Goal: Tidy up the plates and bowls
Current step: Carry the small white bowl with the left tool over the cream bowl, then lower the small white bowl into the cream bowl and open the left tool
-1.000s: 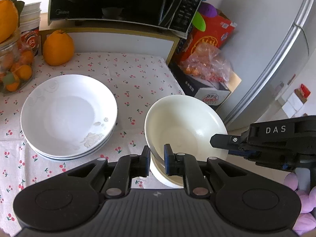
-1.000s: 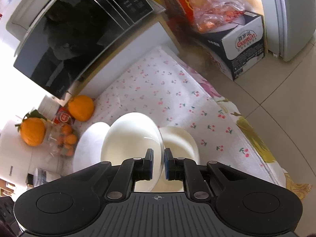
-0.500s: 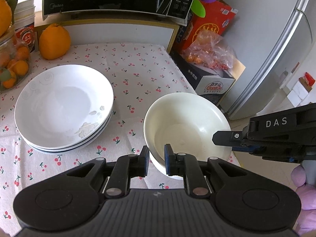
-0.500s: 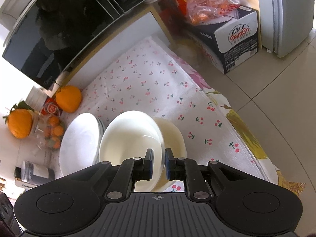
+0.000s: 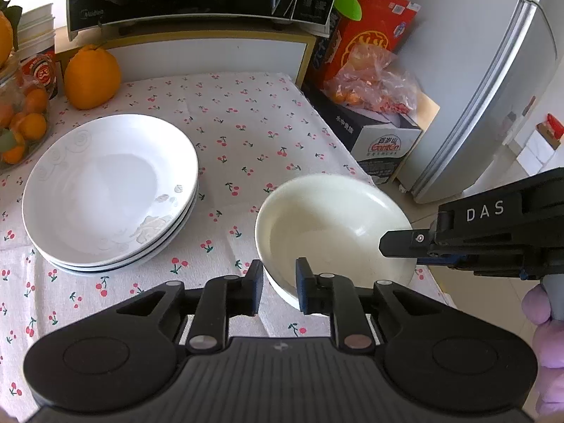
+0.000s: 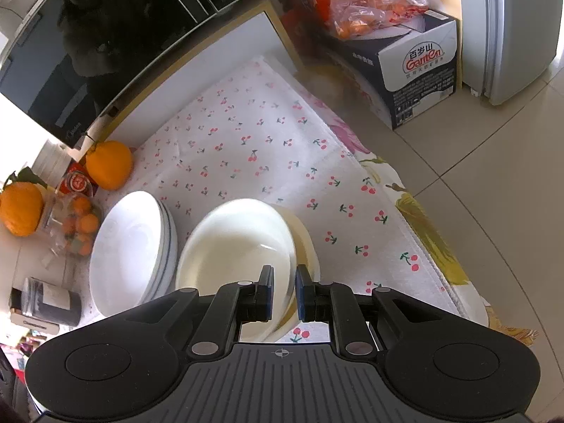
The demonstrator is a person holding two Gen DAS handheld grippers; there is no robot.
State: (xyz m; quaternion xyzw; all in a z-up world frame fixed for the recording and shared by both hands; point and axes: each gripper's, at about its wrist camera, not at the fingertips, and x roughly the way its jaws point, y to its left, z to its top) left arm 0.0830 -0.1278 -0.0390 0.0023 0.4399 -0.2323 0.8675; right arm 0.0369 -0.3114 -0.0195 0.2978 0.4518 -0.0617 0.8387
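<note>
Bowl (image 6: 239, 243) lower now, rim between right fingers (image 6: 264, 292).

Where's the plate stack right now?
Left wrist view: the plate stack sits on the cherry cloth, left of the bowl, in front of the orange.

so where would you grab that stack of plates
Take the stack of plates by its flared rim on the near right edge, coming in low from the bowl side; the overhanging lip leaves a gap above the tablecloth for one of the jaws.
</note>
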